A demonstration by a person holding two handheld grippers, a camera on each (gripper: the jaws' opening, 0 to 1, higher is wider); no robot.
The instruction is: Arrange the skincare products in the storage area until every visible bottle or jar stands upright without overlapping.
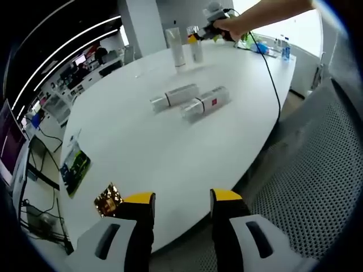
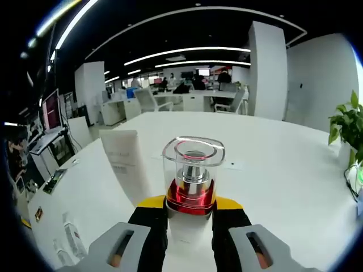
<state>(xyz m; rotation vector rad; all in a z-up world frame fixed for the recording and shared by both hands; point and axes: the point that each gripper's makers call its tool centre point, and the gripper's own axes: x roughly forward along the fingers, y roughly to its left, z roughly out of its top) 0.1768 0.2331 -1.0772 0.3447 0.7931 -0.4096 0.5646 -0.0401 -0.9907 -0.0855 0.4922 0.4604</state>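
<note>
In the right gripper view the right gripper (image 2: 190, 212) has its jaws closed onto a bottle (image 2: 193, 181), pinching it at the neck just below the red band, under a clear plastic cap with a metal pump inside. The bottle stands upright in that hold, its white body dropping out of sight between the jaws, and the grip looks chosen to keep it vertical while it is set on its base; whether the base already touches the surface (image 2: 272, 164) cannot be told. Just beside it, toward the left of this view, a tall white box (image 2: 126, 164) stands upright, so the bottle is being placed next to it without overlapping. In the left gripper view the left gripper (image 1: 181, 207) hangs over the near edge of the surface with its jaws parted and nothing between them, likely waiting for its turn. Well ahead of it, two bottles (image 1: 190, 101) lie on their sides near the middle of the surface, close together and roughly parallel; these probably need standing up next. Farther off, at the far end, the held bottle and the box stand together, with a person's hand gripping the right gripper above them.
</note>
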